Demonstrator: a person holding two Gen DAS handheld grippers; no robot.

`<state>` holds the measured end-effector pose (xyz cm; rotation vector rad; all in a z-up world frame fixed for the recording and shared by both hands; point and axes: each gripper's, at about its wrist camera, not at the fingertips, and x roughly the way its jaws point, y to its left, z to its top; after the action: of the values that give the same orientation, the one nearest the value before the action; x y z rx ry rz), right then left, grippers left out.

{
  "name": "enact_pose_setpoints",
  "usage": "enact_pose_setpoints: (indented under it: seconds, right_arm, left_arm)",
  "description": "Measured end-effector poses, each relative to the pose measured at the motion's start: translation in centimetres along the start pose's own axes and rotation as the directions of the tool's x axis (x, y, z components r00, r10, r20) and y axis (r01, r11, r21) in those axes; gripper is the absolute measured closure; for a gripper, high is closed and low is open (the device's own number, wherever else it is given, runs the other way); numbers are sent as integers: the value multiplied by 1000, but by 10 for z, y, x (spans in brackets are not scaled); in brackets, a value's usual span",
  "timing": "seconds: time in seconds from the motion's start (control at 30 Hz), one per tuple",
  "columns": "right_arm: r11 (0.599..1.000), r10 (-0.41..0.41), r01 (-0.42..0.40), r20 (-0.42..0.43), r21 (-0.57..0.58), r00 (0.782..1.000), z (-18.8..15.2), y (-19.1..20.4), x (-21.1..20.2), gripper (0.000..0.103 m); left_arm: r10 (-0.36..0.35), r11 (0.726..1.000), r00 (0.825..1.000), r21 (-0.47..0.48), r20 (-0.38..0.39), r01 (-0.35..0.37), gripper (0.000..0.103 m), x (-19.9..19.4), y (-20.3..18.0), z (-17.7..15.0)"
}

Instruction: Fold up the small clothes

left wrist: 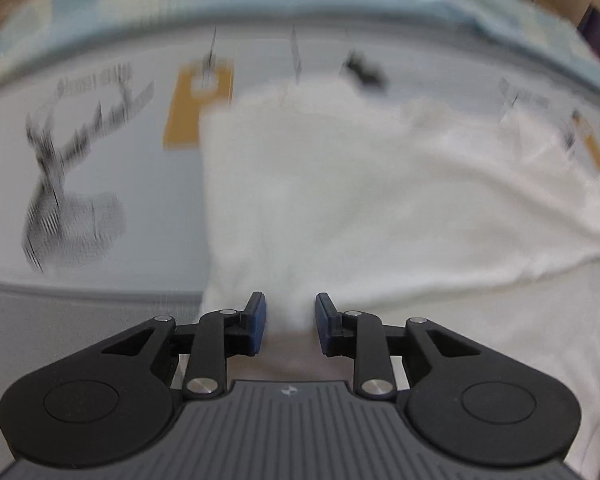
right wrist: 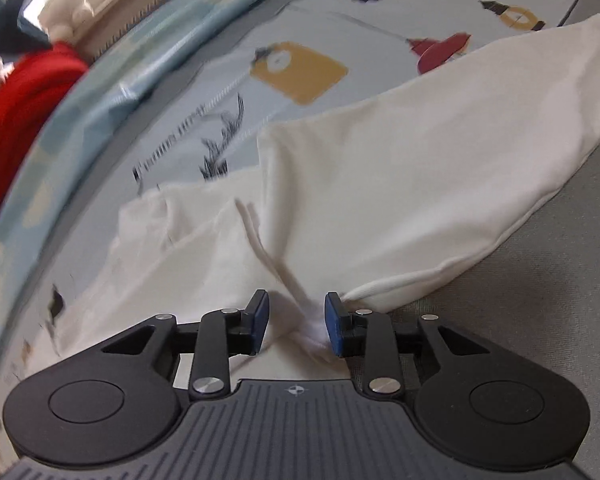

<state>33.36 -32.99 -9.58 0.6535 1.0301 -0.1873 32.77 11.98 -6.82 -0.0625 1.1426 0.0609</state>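
Reaching in from the left, the left gripper (left wrist: 290, 320) has its jaws parted around a near edge of the white garment (left wrist: 380, 200) spread on the printed bed sheet (left wrist: 100, 184); further right, the right gripper (right wrist: 296, 322), jaws apart, straddles bunched white cloth

white garment (right wrist: 400, 184): soft matt cloth; printed sheet (right wrist: 300, 40): smooth matt fabric; fingers (right wrist: 336, 324): blue rubbery pads
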Motion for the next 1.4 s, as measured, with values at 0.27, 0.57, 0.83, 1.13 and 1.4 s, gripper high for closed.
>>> enact_pose_setpoints:
  seconds: [0.27,0.57,0.83,1.13,1.4]
  right_arm:
    - [1000,23,-23,197,-3,980,24,-40,-50,74]
    - [979,-105,33,367,199,924,63,-178,-93,97]
    - [914,-126,-43,382,404,916,92,-280,-71,67]
    - [884,-133,-85,420,460,898,97,-293,-42,100]
    - [870,-280,37,430,492,858,93,-285,-43,95]
  left_arm:
    - [-56,997,983,61,177,46,61,-60,-77,15]
    - [-44,994,984,109,175,25,61,-53,-112,6]
    - [-20,994,986,111,165,2,61,-48,-108,7]
    - [1,995,986,102,166,-18,61,-48,-97,9]
    - [1,996,986,93,169,-17,61,-49,-87,9]
